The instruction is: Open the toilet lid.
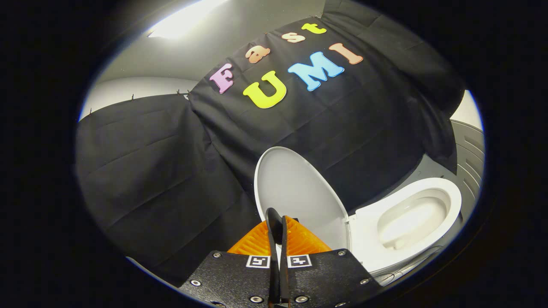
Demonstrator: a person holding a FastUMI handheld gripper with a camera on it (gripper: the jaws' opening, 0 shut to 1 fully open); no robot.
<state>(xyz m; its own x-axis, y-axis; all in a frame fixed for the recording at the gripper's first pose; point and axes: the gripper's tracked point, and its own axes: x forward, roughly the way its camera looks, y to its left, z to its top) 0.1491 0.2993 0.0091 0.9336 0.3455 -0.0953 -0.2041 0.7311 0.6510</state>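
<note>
Fingers of the gripper [277, 222] are pressed together with almost no gap, and they hold nothing. Just ahead of their tips stands the white oval plastic toilet lid [295, 192], raised upright; I cannot tell if the tips touch it. Beyond and to the right of the fingers lies the white ceramic toilet bowl [411, 220], uncovered. I judge the opening step is nearly finished; the next move needs only a careful retreat so the lid keeps standing.
</note>
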